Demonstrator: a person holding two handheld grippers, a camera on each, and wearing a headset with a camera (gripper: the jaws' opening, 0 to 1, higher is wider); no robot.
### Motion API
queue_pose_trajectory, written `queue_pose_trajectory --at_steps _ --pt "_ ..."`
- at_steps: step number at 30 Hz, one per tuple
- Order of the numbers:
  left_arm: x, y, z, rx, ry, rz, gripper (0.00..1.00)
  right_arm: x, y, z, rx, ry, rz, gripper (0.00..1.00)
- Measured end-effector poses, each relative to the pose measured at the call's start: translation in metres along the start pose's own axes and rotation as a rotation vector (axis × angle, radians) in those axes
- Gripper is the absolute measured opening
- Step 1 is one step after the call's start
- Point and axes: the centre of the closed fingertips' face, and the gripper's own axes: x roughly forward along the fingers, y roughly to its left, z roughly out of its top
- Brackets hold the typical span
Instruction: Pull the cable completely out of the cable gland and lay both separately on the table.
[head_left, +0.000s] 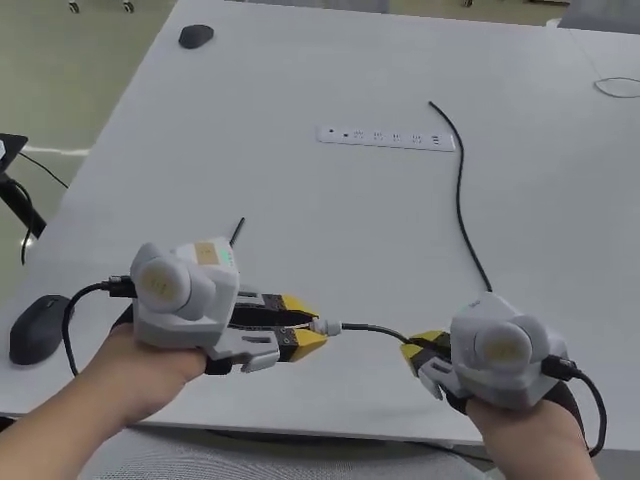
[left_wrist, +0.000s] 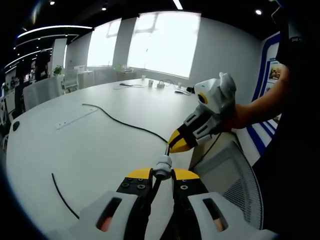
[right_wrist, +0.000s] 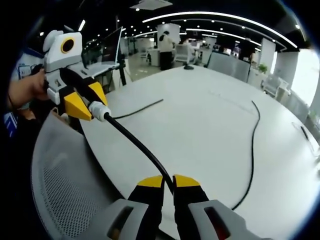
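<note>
White table (head_left: 300, 200), near edge: left gripper (head_left: 305, 323) jaws are clamped on the cable gland (head_left: 325, 326), right gripper (head_left: 420, 347) jaws pinch the cable (head_left: 370, 328), both held above the tabletop. Risk: the cable slips through the right jaws if the gland, seemingly tight, resists the pull.

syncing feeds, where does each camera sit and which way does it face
head view: on the headset, looking forward and down at the table; left hand, right hand, left claw, right claw show.
left gripper view: on the left claw, looking along its own jaws at the cable gland and right claw.
right gripper view: on the right claw, looking along the cable at the left claw.
shared: gripper views face each other across the cable gland.
</note>
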Motion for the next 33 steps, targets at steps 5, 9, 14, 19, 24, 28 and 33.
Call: queue_pose_trajectory --at_steps 5,9,14,19,24,28,33 --pt "-0.001 0.002 0.000 -0.017 0.002 -0.003 0.15 -0.004 0.001 0.002 -0.036 -0.010 -0.005 0.02" --pt "-0.001 0.002 -0.001 -0.020 0.007 -0.002 0.15 -0.006 0.001 0.002 -0.046 -0.011 -0.001 0.03" --pt "-0.001 0.003 -0.002 -0.027 0.016 0.006 0.15 -0.008 0.003 0.004 -0.057 -0.021 0.000 0.10" --pt "0.000 0.001 -0.002 -0.025 0.020 0.001 0.15 -0.018 0.008 0.015 -0.101 -0.037 0.002 0.19" --pt "0.002 0.000 -0.002 -0.021 0.025 -0.005 0.15 -0.026 0.036 0.041 -0.359 -0.086 0.042 0.22" --pt "0.004 0.000 -0.002 -0.020 0.029 -0.007 0.15 -0.023 0.055 0.059 -0.454 -0.103 0.059 0.18" --pt "0.004 -0.001 -0.002 -0.019 0.030 -0.010 0.15 -0.012 0.066 0.064 -0.473 -0.100 0.087 0.14"
